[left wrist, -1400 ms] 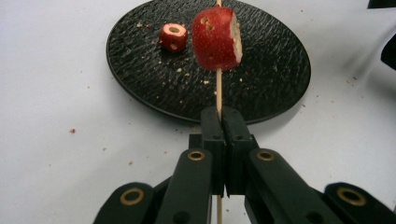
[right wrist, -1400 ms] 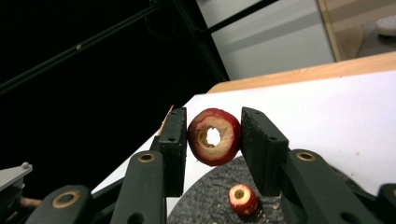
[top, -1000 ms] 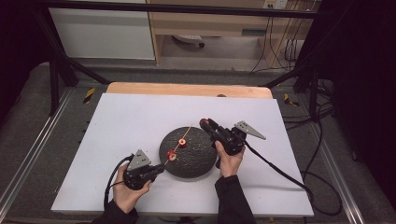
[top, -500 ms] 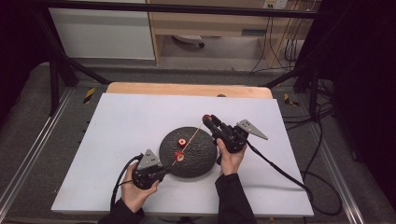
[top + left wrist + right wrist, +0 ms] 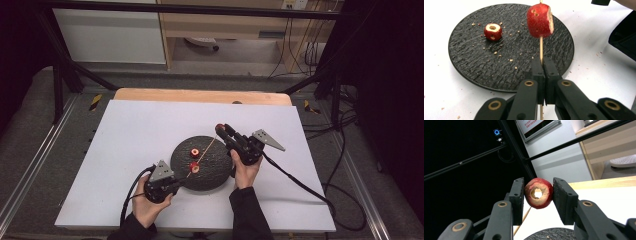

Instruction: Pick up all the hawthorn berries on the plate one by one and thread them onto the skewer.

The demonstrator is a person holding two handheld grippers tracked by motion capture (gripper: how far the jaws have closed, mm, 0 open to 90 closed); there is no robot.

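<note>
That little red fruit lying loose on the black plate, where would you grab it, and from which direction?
Grip the loose fruit by its rounded red sides, coming down from above. It sits with its cored hole facing up, so the jaws probably hold best across the skin on opposite sides, leaving the hole free for the skewer. The plate around it is bare apart from crumbs, leaving room for both jaws.

Thin skewer (image 5: pixel 541 47) threads red cored fruit (image 5: pixel 539 20), tilted.

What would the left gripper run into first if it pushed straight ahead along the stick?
Probably the red fruit piece threaded on the stick it grips, just ahead of its fingers, above the black plate.
</note>
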